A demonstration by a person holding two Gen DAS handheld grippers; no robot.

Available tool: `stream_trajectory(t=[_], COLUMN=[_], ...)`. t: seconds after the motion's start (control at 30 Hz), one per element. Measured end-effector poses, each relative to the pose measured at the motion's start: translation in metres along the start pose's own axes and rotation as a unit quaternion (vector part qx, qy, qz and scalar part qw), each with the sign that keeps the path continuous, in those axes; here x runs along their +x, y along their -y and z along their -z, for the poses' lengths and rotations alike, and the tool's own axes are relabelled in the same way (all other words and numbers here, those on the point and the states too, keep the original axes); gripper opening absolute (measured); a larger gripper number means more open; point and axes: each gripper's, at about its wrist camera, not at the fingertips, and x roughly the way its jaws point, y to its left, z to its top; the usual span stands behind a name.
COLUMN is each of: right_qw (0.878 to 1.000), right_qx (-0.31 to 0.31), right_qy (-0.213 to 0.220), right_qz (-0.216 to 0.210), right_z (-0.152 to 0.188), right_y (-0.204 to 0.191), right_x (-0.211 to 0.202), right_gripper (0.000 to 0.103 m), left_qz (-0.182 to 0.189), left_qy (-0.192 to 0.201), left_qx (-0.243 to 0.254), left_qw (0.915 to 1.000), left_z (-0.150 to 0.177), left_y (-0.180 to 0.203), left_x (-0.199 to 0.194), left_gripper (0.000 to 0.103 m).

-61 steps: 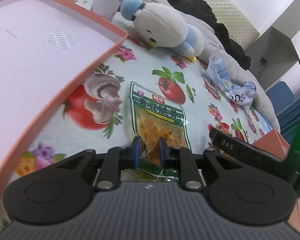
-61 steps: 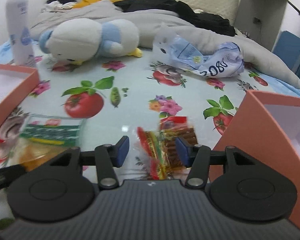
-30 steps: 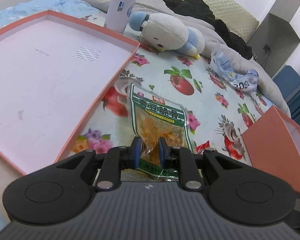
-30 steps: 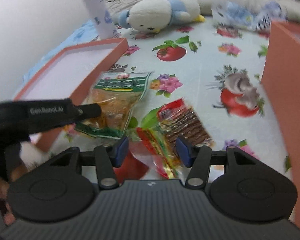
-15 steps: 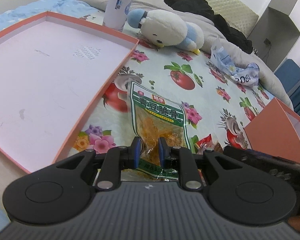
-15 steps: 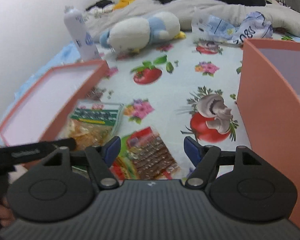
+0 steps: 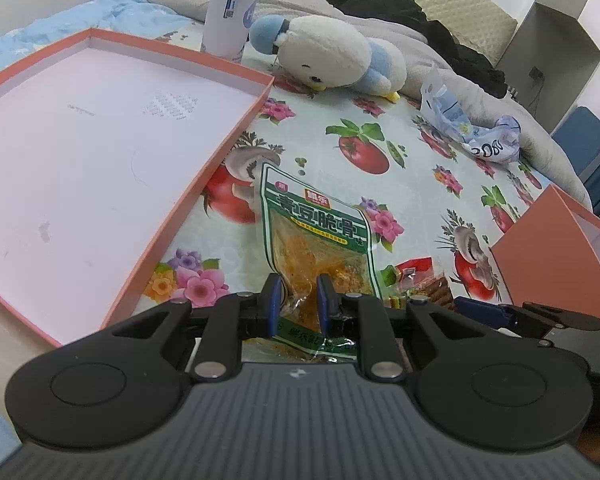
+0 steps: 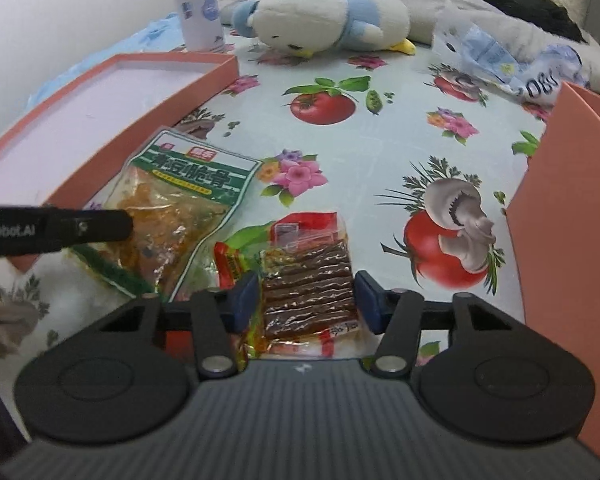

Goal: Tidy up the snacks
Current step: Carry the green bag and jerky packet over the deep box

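Note:
My left gripper [image 7: 298,300] is shut on the lower end of a green packet of orange snacks [image 7: 316,232], which lies on the flowered cloth beside a shallow pink tray [image 7: 100,160]. One of the left gripper's black fingers [image 8: 80,230] shows from the side on that green packet [image 8: 188,184]. My right gripper [image 8: 306,298] is closing on a red packet of brown strips [image 8: 308,280]. That packet lies flat, and both blue pads touch its sides. The red packet [image 7: 420,272] peeks out next to the green one.
An orange box [image 8: 572,200] stands at the right, close to the right gripper. Farther back lie a white and blue plush toy [image 7: 332,60], a white spray bottle [image 7: 232,8] and a crumpled blue-white bag [image 7: 472,128], with bedding behind them.
The right gripper's jaws spread wide, let the red packet settle flat, then narrowed again around it. The left gripper kept still with the green packet in it.

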Motion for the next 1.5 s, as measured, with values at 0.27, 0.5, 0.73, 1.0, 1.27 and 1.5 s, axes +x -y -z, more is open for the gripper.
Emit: stream_trajectory(t=[0.27, 0.5, 0.73, 1.0, 1.27, 1.5], right_qw=[0.999, 0.997, 0.993, 0.985, 0.973, 0.963], right_qx=[0.019, 0.032, 0.063, 0.099, 0.144, 0.174], right_qy=[0.023, 0.057, 0.093, 0.125, 0.14, 0.136], right_qz=[0.023, 0.034, 0.043, 0.069, 0.115, 0.157], right_z=[0.004, 0.005, 0.008, 0.024, 0.046, 0.072], right_y=[0.0, 0.0, -0.001, 0.008, 0.039, 0.066], right_x=[-0.028, -0.08, -0.145, -0.22, -0.283, -0.318], right_gripper=[0.053, 0.053, 0.053, 0.053, 0.053, 0.053], left_qz=[-0.005, -0.002, 0.005, 0.034, 0.07, 0.117], left_qy=[0.006, 0.024, 0.037, 0.042, 0.04, 0.026], left_qx=[0.01, 0.026, 0.042, 0.058, 0.085, 0.109], left_qw=[0.9999, 0.9994, 0.9984, 0.9969, 0.9931, 0.9867], left_z=[-0.005, -0.005, 0.002, 0.02, 0.034, 0.048], left_y=[0.009, 0.029, 0.052, 0.078, 0.122, 0.174], left_x=[-0.023, -0.065, -0.115, -0.17, -0.203, -0.215], left_gripper=[0.022, 0.022, 0.022, 0.022, 0.022, 0.022])
